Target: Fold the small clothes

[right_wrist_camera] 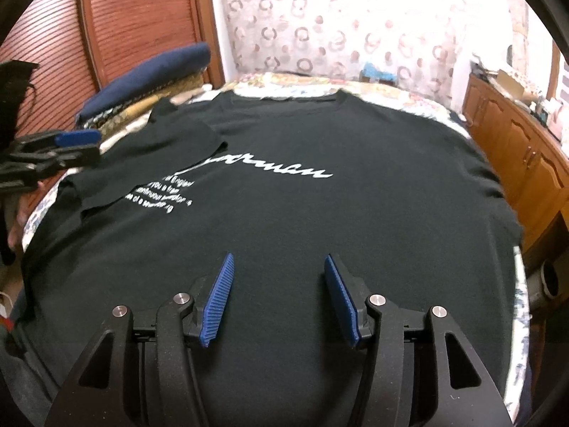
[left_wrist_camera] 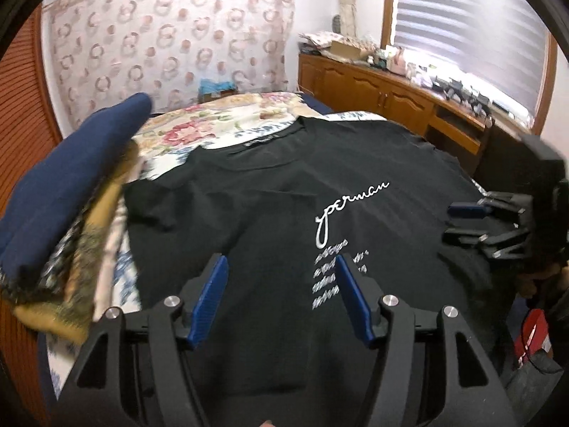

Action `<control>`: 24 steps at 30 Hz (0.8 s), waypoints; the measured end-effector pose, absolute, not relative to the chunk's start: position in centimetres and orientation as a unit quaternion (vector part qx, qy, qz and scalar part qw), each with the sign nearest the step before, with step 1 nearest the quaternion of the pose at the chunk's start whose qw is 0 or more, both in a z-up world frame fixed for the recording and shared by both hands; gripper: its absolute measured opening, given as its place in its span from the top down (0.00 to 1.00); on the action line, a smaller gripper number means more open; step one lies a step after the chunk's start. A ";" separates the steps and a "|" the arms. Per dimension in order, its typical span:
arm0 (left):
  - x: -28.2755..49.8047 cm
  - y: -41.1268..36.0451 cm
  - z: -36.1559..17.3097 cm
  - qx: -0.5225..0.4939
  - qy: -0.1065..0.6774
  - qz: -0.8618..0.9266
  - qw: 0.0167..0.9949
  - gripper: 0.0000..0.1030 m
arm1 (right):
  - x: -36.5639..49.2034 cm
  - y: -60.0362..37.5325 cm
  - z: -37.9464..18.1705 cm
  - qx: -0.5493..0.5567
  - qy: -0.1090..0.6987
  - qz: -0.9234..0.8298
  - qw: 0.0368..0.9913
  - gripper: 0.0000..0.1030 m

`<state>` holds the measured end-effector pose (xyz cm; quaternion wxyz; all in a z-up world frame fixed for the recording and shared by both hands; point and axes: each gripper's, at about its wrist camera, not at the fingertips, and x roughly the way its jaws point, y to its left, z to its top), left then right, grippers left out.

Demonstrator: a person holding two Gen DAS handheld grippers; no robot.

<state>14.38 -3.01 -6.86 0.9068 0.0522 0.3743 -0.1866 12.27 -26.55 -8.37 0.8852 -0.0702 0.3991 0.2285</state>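
Observation:
A black T-shirt (left_wrist_camera: 266,185) with white script lettering lies flat, front up, on the bed, its collar at the far end. In the right wrist view one sleeve (right_wrist_camera: 185,142) is folded in over the T-shirt (right_wrist_camera: 320,213) and covers the start of the print. My left gripper (left_wrist_camera: 281,261) hovers open over the lower front with nothing between its blue pads; the right wrist view shows it (right_wrist_camera: 89,146) at the shirt's left edge. My right gripper (right_wrist_camera: 279,259) is open above the hem area, empty, and appears (left_wrist_camera: 450,222) at the right side in the left wrist view.
A stack of folded clothes topped by a navy piece (left_wrist_camera: 71,178) (right_wrist_camera: 149,71) sits beside the shirt on the floral bedspread (left_wrist_camera: 199,121). A wooden cabinet (left_wrist_camera: 373,96) (right_wrist_camera: 515,142) with clutter runs along the window wall. A louvred wooden door (right_wrist_camera: 142,17) stands behind the stack.

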 end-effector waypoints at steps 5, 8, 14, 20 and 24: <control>16.8 -6.8 -7.4 0.073 0.389 -0.214 0.893 0.40 | 13.4 -31.6 -6.6 -0.048 0.384 0.190 0.902 0.47; 18.1 -9.4 -7.8 0.084 0.395 -0.236 0.884 0.40 | 14.6 -35.3 -6.1 -0.042 0.382 0.155 0.910 0.47; 20.4 -14.1 -8.3 0.108 0.409 -0.271 0.864 0.40 | 17.3 -41.8 -5.8 -0.023 0.389 0.108 0.915 0.47; 22.7 -17.1 -8.8 0.120 0.421 -0.284 0.853 0.40 | 20.1 -45.1 -6.6 0.003 0.403 0.103 0.910 0.47; 23.8 -18.1 -9.3 0.123 0.428 -0.285 0.849 0.40 | 21.3 -45.8 -7.5 0.018 0.416 0.118 0.901 0.47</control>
